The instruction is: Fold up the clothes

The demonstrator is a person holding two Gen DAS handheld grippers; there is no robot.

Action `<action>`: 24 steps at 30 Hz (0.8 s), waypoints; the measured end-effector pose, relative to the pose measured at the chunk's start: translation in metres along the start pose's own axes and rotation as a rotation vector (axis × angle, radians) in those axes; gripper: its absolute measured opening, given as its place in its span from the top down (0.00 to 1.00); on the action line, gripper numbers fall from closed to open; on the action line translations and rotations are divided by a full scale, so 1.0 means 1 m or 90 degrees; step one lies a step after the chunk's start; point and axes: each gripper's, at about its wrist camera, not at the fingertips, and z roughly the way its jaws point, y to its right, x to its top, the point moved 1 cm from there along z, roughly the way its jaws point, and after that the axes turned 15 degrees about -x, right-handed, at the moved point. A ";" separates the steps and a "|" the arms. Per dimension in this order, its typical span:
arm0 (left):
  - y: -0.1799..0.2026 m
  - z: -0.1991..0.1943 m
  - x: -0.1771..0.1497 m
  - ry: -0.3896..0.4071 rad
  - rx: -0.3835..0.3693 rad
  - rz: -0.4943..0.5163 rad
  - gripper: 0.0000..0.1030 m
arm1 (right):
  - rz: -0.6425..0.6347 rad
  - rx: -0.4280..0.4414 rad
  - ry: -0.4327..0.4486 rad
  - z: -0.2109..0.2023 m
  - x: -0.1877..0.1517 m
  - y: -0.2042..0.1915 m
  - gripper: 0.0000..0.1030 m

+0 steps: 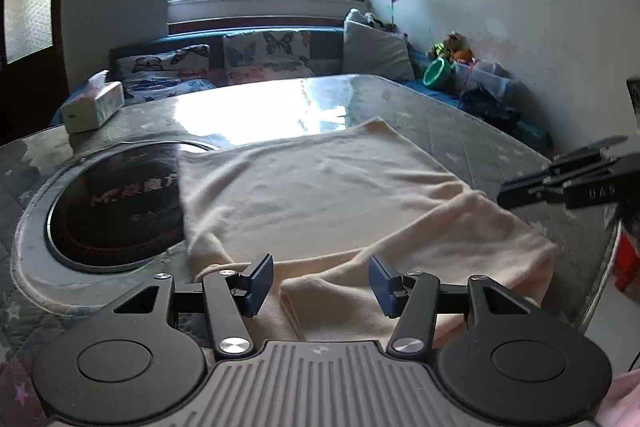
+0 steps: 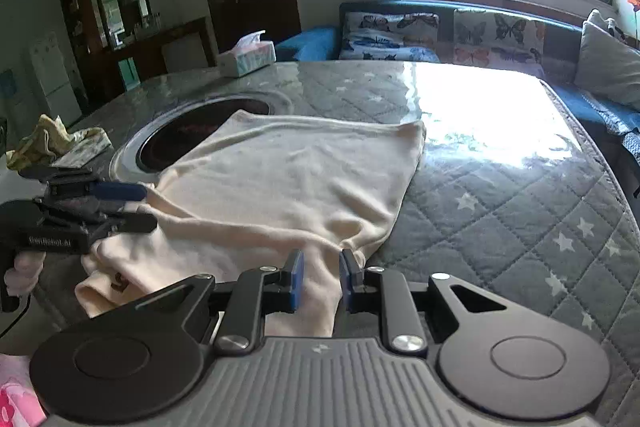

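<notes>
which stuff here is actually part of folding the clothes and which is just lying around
Part of the job:
cream garment, spread on the table
left claw, open over its near edge
right claw, open, cloth between its fingers

Just lying about:
tissue box
round black hob, partly covered by the garment
crumpled yellow cloth
green bowl

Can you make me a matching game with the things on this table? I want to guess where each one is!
Things:
1. cream garment
2. tissue box
3. round black plate
4. yellow-green cloth

Places:
a. set into the table, partly under the garment
b. crumpled at the table's left edge
c. far corner, near the sofa
d. spread out in the middle

Pairs: 1-d, 2-c, 3-a, 4-b
</notes>
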 end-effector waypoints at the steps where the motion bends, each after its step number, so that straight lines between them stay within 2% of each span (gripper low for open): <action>1: 0.000 0.000 -0.001 -0.001 0.004 0.003 0.50 | 0.000 0.000 0.005 0.000 0.000 0.000 0.82; 4: -0.001 0.002 -0.002 -0.003 0.015 0.011 0.60 | -0.007 0.002 0.018 0.006 0.004 -0.003 0.82; 9: -0.001 0.003 -0.004 -0.007 0.034 0.026 0.83 | -0.016 0.003 0.021 0.019 0.004 -0.009 0.82; 13: 0.000 0.001 -0.003 -0.005 0.035 0.038 0.86 | -0.028 -0.007 0.017 0.027 0.000 -0.013 0.82; 16: 0.001 0.000 -0.002 -0.004 0.035 0.047 0.86 | -0.040 -0.018 0.016 0.028 -0.002 -0.015 0.81; 19: 0.002 -0.002 -0.001 -0.002 0.035 0.056 0.82 | -0.048 -0.028 0.015 0.029 -0.003 -0.014 0.79; 21: 0.003 -0.001 -0.001 -0.007 0.038 0.060 0.58 | -0.044 -0.030 0.016 0.029 -0.003 -0.013 0.77; 24: 0.002 0.004 -0.004 -0.022 0.040 0.064 0.59 | -0.042 -0.034 0.020 0.027 -0.004 -0.012 0.75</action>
